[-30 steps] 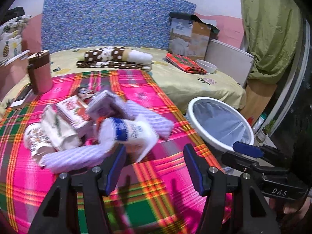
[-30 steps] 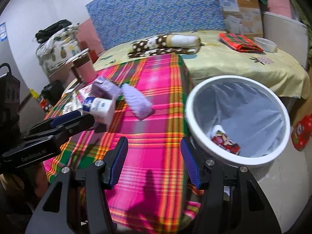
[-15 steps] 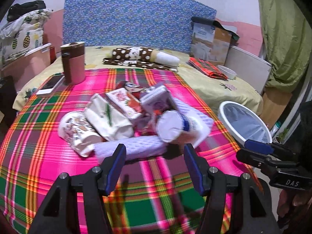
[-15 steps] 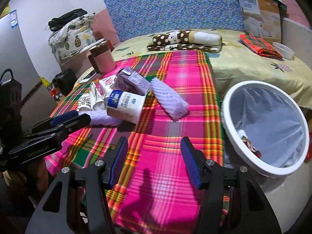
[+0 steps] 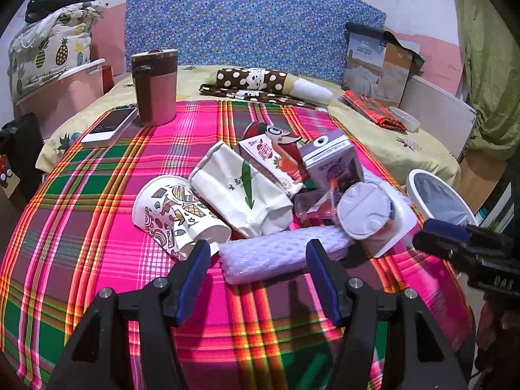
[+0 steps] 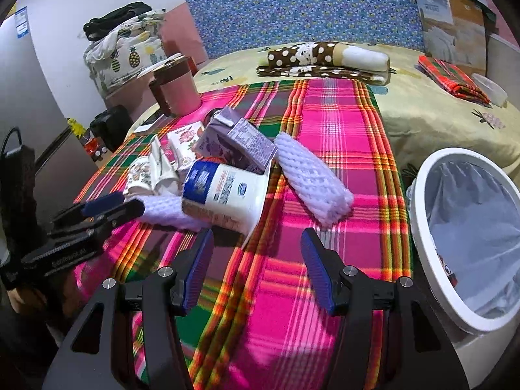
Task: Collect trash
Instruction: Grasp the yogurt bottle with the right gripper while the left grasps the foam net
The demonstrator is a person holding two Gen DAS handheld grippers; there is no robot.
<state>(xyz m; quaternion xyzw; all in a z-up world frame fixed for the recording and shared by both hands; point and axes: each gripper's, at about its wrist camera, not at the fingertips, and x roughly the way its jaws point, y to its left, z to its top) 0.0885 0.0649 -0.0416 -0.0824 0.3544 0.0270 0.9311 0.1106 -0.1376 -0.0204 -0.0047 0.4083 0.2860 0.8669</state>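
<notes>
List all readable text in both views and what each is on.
"DAS": right gripper body, left wrist view.
"GenRobot.AI", blurred: left gripper body, right wrist view.
"WOOL QUILT", faint: box by the headboard.
Green characters on the white bag: unreadable.
Yogurt tub label, purple carton panel, red carton, blue wall sticker: too small or blurred.
</notes>
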